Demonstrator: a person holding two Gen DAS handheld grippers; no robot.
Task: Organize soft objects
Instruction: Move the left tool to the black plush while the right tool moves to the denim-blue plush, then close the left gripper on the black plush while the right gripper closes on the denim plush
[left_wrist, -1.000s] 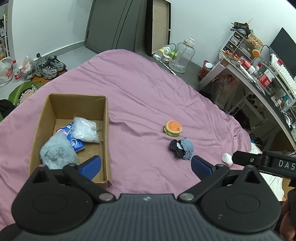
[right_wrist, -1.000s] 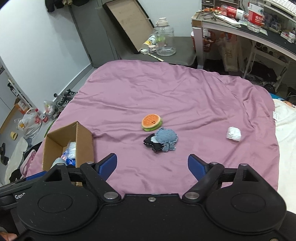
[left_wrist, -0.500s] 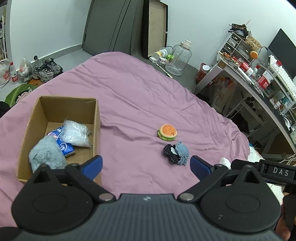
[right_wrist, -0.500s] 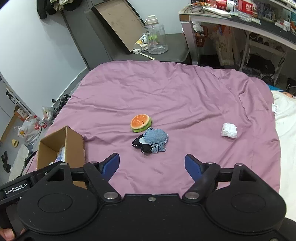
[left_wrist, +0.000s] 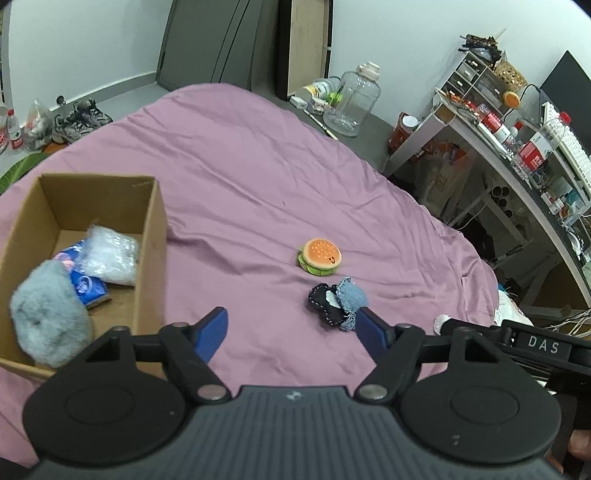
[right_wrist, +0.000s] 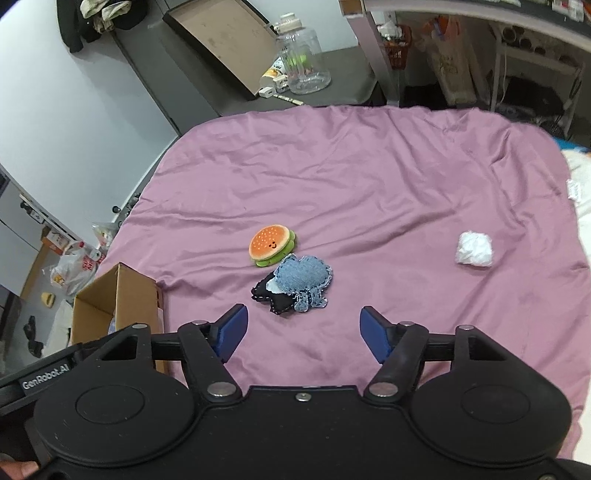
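Left wrist view, left hand-held gripper (left_wrist: 291, 330): jaws spread wide with nothing between them, hanging above the purple bed cover (left_wrist: 240, 177), I'd say free for the next pick.
Left wrist view, cardboard box (left_wrist: 157, 225): near left on the bed, open on top; it appears to be the collecting place, since soft things already lie inside.
Left wrist view, box contents: a grey fluffy ball (left_wrist: 50, 314) in the near corner, a clear plastic bag (left_wrist: 109, 254) farther in, a blue packet (left_wrist: 86, 288) between and partly under them.
Left wrist view, burger plush (left_wrist: 319, 256): out on the bed, right of the box and well apart from it.
Right wrist view, right hand-held gripper (right_wrist: 303, 332): also wide open and empty, aimed so the denim patch (right_wrist: 303, 277) sits just beyond the gap, probably the next target.
Right wrist view, black felt piece (right_wrist: 273, 297): partly under the denim patch, so one pinch might lift both.
Right wrist view, white wad (right_wrist: 474, 249): alone at far right, well apart from the rest, not yet collected.
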